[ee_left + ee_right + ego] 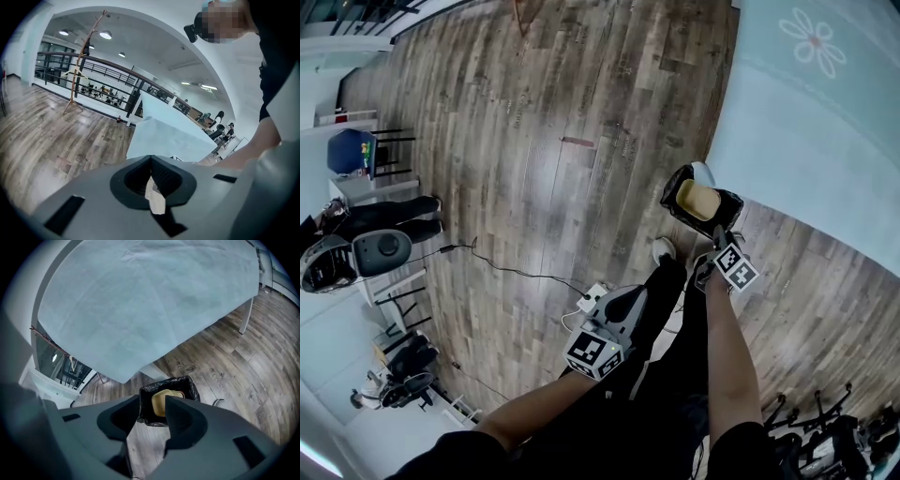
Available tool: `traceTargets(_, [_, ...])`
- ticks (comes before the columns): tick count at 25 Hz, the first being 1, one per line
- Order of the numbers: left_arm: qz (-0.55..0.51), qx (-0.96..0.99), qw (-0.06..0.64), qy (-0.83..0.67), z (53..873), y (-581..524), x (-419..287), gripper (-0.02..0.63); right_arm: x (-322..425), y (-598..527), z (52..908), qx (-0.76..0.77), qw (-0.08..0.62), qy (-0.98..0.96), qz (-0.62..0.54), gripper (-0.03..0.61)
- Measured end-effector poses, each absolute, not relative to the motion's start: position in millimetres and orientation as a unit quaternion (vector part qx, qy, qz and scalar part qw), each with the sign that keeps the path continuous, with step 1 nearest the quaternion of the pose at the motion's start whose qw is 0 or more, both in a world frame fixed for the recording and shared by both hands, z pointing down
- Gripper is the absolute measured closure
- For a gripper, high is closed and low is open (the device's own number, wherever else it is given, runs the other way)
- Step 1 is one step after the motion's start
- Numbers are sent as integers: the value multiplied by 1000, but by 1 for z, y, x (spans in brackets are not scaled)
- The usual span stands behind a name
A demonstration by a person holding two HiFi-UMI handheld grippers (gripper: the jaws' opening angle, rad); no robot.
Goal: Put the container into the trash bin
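A trash bin (675, 199) lined with a black bag stands on the wood floor beside the table. A tan container (697, 199) lies inside it. My right gripper (717, 239) hangs just above the bin's near edge. In the right gripper view its jaws (152, 405) stand open and empty, with the bin (190, 385) and the container (161, 401) showing through the gap below them. My left gripper (630, 298) is held low over my legs, away from the bin. In the left gripper view it (151, 164) has its tips together and holds nothing.
A table under a pale blue cloth (825, 112) stands right behind the bin. A cable (516, 272) and a power strip (592, 294) lie on the floor at left. A person (389, 217) sits at far left. Tripod legs (820, 417) stand at lower right.
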State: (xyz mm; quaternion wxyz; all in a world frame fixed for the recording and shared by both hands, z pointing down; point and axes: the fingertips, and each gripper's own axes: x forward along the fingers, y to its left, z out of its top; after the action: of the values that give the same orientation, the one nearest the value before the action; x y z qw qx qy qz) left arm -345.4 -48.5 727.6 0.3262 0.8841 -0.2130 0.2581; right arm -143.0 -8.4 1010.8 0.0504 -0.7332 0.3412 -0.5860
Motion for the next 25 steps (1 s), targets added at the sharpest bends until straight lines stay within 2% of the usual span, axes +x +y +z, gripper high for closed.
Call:
traceTargets(7, [257, 881, 340, -204, 731, -25, -358, 600, -153, -13, 994, -730, -2, 386, -565, 419])
traceTargets(14, [235, 888, 329, -217, 714, -39, -366, 600, -174, -28, 940, -712, -18, 450, -539, 419])
traceTargets(19, [217, 903, 310, -205, 687, -52, -350, 600, -197, -21, 872, -688, -49, 510, -513, 419])
traceTargets(25, [218, 921, 286, -147, 647, -44, -326, 600, -201, 4, 763, -694, -38, 538, -476, 419])
